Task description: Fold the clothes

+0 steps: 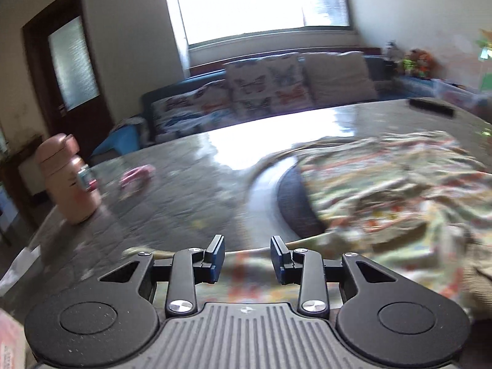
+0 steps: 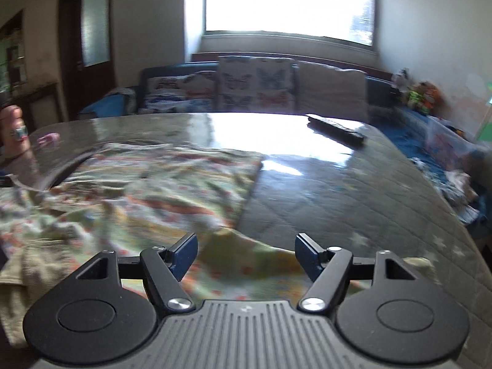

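A floral garment (image 1: 384, 190) in green, orange and cream lies crumpled on the glossy grey table (image 1: 196, 203). In the left wrist view it fills the right side and runs under my left gripper (image 1: 247, 258). That gripper is open with a narrow gap, and its pads press on nothing. In the right wrist view the garment (image 2: 138, 190) covers the left half of the table (image 2: 338, 203). A corner of the garment lies below my right gripper (image 2: 246, 255), which stands wide open just above the cloth. Both views are motion-blurred.
A pink bottle (image 1: 67, 181) stands at the table's left edge, with a small pink object (image 1: 136, 175) near it. A dark round mat (image 1: 292, 206) shows beside the garment. A black remote (image 2: 335, 130) lies at the far right. A sofa with butterfly cushions (image 2: 255, 83) stands behind the table.
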`<action>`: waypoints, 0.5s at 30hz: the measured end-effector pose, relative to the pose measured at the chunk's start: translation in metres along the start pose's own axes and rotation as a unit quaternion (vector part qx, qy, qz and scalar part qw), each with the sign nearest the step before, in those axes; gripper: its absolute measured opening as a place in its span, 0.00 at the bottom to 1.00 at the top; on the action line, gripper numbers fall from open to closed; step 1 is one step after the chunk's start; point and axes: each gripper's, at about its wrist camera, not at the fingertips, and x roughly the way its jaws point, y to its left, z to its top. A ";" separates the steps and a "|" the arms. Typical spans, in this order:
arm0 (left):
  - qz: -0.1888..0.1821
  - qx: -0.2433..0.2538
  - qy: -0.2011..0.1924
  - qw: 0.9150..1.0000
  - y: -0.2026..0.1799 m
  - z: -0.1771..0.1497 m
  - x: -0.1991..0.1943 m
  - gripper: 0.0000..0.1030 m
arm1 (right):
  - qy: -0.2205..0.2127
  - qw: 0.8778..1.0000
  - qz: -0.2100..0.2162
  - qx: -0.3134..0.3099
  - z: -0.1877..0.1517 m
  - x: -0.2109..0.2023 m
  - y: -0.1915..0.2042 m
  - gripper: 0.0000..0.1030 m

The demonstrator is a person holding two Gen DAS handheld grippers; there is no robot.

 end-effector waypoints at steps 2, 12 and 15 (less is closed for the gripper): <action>-0.031 0.024 -0.005 0.999 -0.021 0.004 0.001 0.35 | 0.004 1.000 0.023 -0.019 0.002 0.003 0.016 0.65; -0.101 0.128 -0.002 0.987 -0.085 -0.017 0.012 0.35 | 0.045 0.990 0.084 -0.102 -0.018 0.011 0.067 0.57; -0.107 0.147 -0.014 0.983 -0.090 -0.026 0.002 0.35 | 0.059 0.988 0.086 -0.112 -0.027 0.008 0.070 0.55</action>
